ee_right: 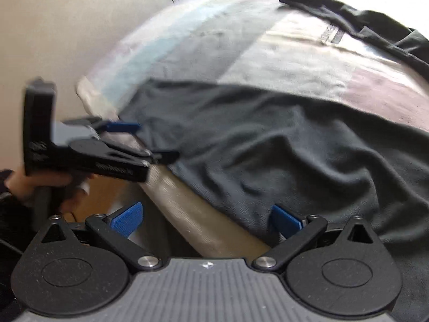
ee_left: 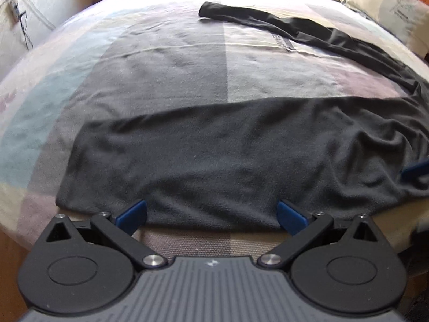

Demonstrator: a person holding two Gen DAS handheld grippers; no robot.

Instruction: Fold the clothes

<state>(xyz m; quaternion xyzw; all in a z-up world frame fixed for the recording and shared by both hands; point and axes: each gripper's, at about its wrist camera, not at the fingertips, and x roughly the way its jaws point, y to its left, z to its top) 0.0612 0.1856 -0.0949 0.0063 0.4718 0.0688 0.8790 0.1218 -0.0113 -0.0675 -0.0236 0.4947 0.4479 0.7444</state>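
The left gripper (ee_left: 211, 216) had its blue fingers (ee_left: 132, 214) spread wide apart at the near hem of the dark grey garment (ee_left: 214, 150), holding nothing. The right gripper (ee_right: 206, 218) was likewise wide open, one finger (ee_right: 284, 218) over the cloth, the other (ee_right: 127, 218) out past the edge of the bed (ee_right: 203, 222). In the right wrist view, though blurred, the left gripper (ee_right: 128, 136) showed at the garment's left end, a hand (ee_right: 40, 182) under it. The garment lay flat across the near part of the patchwork bedspread (ee_left: 171, 61), its long sleeve (ee_left: 268, 21) stretched away toward the far side. A pillow (ee_left: 388, 5) sat at the far right corner.
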